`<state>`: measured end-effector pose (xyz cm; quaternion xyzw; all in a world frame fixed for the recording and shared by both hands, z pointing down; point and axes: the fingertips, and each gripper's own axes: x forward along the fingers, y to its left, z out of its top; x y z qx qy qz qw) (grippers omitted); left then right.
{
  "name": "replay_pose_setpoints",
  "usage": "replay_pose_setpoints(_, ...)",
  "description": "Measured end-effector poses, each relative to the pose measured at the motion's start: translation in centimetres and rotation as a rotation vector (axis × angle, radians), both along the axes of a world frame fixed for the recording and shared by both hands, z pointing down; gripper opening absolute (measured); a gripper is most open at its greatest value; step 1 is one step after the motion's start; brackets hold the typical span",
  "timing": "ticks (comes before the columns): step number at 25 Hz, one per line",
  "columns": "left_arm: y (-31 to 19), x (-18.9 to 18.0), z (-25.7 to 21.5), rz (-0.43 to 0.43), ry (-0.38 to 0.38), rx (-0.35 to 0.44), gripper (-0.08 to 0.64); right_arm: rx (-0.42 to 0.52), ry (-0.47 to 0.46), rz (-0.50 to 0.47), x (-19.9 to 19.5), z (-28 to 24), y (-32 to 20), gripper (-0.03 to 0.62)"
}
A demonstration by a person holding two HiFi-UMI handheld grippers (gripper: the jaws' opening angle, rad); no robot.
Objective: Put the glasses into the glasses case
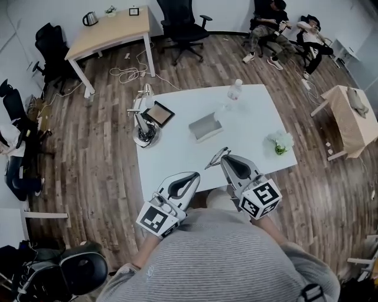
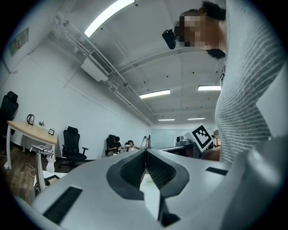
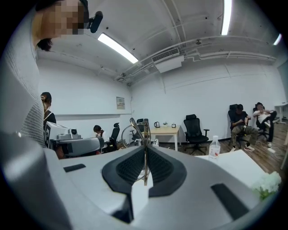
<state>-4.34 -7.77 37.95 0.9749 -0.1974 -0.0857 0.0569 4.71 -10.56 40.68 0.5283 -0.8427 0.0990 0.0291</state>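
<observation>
White table (image 1: 248, 127), water bottle (image 1: 235, 89), desk lamp (image 1: 142, 121), perhaps flowers (image 1: 281, 143), wooden desk (image 1: 112, 29), kettle (image 1: 90, 18)

My glasses (image 1: 214, 159), thin and wire-framed, sit pinched edge-on between the jaws of my right gripper (image 1: 224, 157), with the frame poking out past the tips. The grey glasses case (image 1: 205, 127) lies on the white table (image 1: 254, 121), ahead of them and apart.

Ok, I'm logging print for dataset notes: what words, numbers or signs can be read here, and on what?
No text is readable.
Cubes on left gripper and right gripper: square code markers, no letters.
Wall notice: too small.
Bottle label: too blurred.
Glasses in the right gripper: no print visible.
</observation>
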Motion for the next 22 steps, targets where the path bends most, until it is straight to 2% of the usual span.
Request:
replay_pose_setpoints(7, -1.5, 0.2, 0.6, -0.017, -0.011, -0.018, 0.012, -0.013, -0.018, -0.033, 0.5, 0.2, -2.4, 0.026)
replay_pose_setpoints(11, -2.6, 0.5, 1.3, -0.015, -0.045, -0.026, 0.012, -0.009, -0.028, -0.045, 0.8, -0.2, -3.6, 0.026)
replay_pose_setpoints(15, -3.5, 1.9, 0.6, -0.009, -0.053, 0.0, 0.012, -0.009, -0.017, -0.048, 2.0, -0.2, -5.0, 0.025)
replay_pose_setpoints(22, -5.2, 3.8, 1.2, -0.005, -0.07, -0.011, 0.012, -0.007, -0.013, -0.05, 4.1, -0.2, -7.8, 0.026)
